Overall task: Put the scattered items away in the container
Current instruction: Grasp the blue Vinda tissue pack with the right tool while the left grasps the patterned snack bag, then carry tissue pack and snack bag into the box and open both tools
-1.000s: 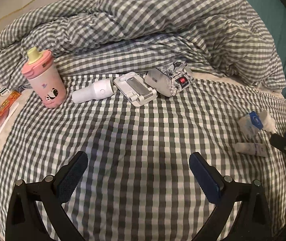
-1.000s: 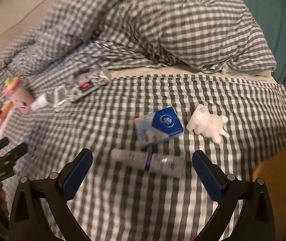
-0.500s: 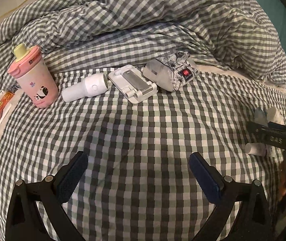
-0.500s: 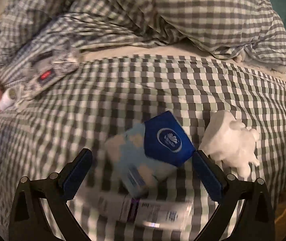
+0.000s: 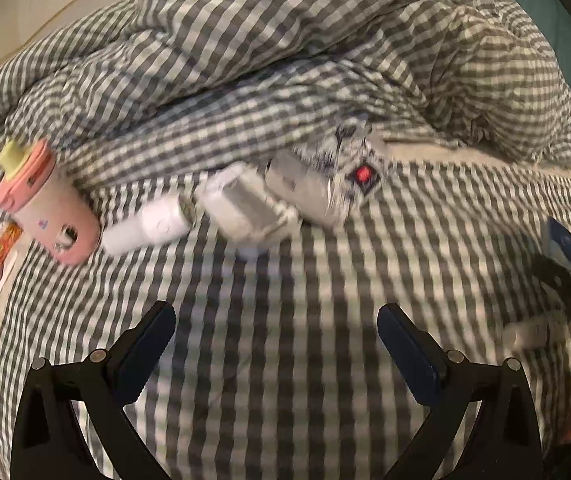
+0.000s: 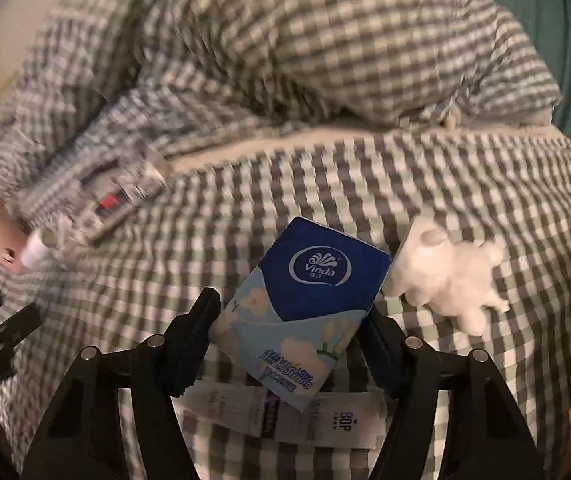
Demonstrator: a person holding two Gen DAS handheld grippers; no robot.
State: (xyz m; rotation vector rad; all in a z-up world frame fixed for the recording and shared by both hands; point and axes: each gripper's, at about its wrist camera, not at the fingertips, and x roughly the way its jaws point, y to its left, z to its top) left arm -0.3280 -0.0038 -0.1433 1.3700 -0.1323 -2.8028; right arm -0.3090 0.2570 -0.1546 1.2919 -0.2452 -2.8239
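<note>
The blue top of the tissue pack carries a white oval logo reading "Vinda", with small characters beneath it too fine to read. Toward its 6 o'clock end, on the pale cloud-printed part, slanted blue lettering runs along the edge; only "Ultra Strong" can be partly made out. At 6 o'clock from the pack, the white tube bears "BOP" printed sideways near its 3 o'clock end, the rest blurred.

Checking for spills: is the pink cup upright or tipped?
Tipped. The pink cup leans left against the blanket, its lid tilted off vertical.
</note>
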